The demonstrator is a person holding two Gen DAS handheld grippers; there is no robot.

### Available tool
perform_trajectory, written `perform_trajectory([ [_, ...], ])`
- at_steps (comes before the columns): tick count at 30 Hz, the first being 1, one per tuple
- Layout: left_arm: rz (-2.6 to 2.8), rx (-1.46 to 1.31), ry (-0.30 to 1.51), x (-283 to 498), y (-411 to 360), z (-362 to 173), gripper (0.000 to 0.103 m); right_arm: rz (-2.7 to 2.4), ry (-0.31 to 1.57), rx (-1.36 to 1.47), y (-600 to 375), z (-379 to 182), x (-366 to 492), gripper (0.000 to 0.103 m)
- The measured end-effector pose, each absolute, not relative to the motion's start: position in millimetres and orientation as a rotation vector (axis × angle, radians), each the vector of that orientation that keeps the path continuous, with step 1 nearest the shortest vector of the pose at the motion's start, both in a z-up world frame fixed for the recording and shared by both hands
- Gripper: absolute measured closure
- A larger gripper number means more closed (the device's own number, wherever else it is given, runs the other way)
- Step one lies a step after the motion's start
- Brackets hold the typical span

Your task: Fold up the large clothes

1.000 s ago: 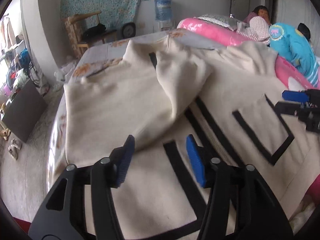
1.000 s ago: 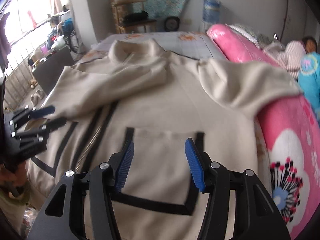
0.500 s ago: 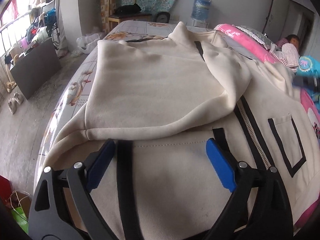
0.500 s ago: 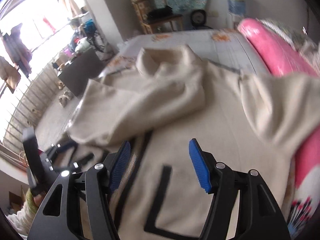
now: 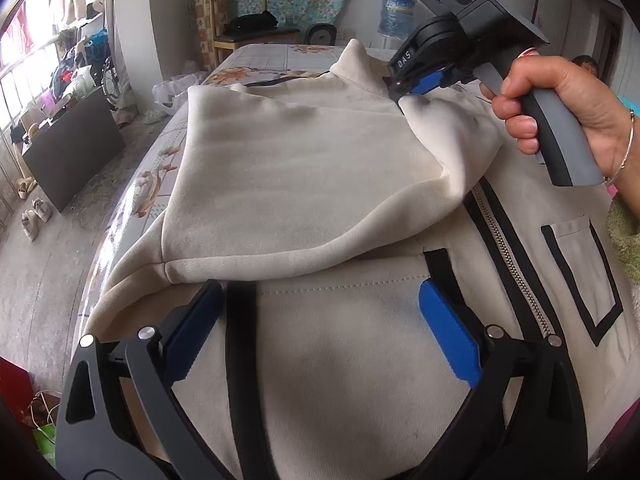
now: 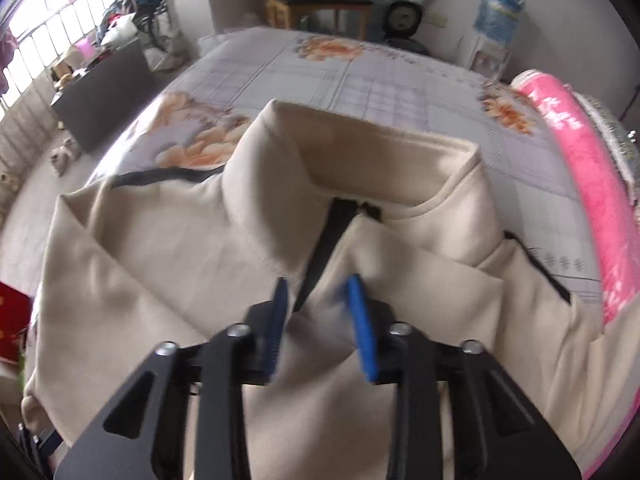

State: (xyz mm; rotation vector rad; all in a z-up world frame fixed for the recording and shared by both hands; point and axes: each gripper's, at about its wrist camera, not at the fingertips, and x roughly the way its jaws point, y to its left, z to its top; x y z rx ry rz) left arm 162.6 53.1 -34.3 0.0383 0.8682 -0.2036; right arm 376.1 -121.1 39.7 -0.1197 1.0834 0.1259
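A cream jacket [image 5: 300,168] with black trim and a metal zipper [image 5: 508,248] lies front-up on the bed. One sleeve is folded across its chest. My left gripper [image 5: 320,312] hangs wide open just above the hem by a black pocket stripe, holding nothing. A hand [image 5: 568,112] holds my right gripper [image 5: 408,90] at the sleeve's upper corner beside the collar [image 6: 360,160]. In the right wrist view the right gripper [image 6: 320,312] is closing around a raised fold of the jacket [image 6: 160,280] and its black zip band. A gap still shows beside the pads.
The flowered bed sheet [image 6: 360,76] stretches beyond the collar. A pink quilt [image 6: 592,168] runs along the right side. A dark cabinet [image 5: 72,148] and shoes [image 5: 36,216] stand on the floor at the left. A wooden chair [image 5: 248,36] and a water bottle [image 5: 394,12] stand by the far wall.
My right gripper swept from the chest pocket up to the collar and its jaws narrowed. The left gripper opened wider and settled at the hem.
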Motion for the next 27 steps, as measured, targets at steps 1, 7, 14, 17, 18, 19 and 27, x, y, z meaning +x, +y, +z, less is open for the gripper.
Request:
perform_trajectory([
  [1,-0.205,0.034,0.866,162,54,-34,0.008,0.123,1.072,-0.104,-123,42,373,0.091],
  [7,-0.205,0.036,0.867,161,52,-34,0.008,0.161,0.939,0.003,-142,82,342,0.095],
  [14,-0.198,0.038,0.87,162,51,-34,0.008,0.244,0.704,0.14,-197,150,226,0.095],
  [17,-0.193,0.045,0.874,163,50,-34,0.008,0.197,0.706,0.192,-232,142,177,0.093],
  [18,-0.19,0.049,0.876,164,50,-34,0.008,0.169,0.722,0.221,-245,133,161,0.092],
  [19,-0.188,0.054,0.878,164,49,-34,0.008,0.134,0.751,0.258,-261,121,144,0.086],
  [27,-0.166,0.072,0.897,167,46,-35,0.008,-0.001,0.857,0.418,-310,64,91,0.056],
])
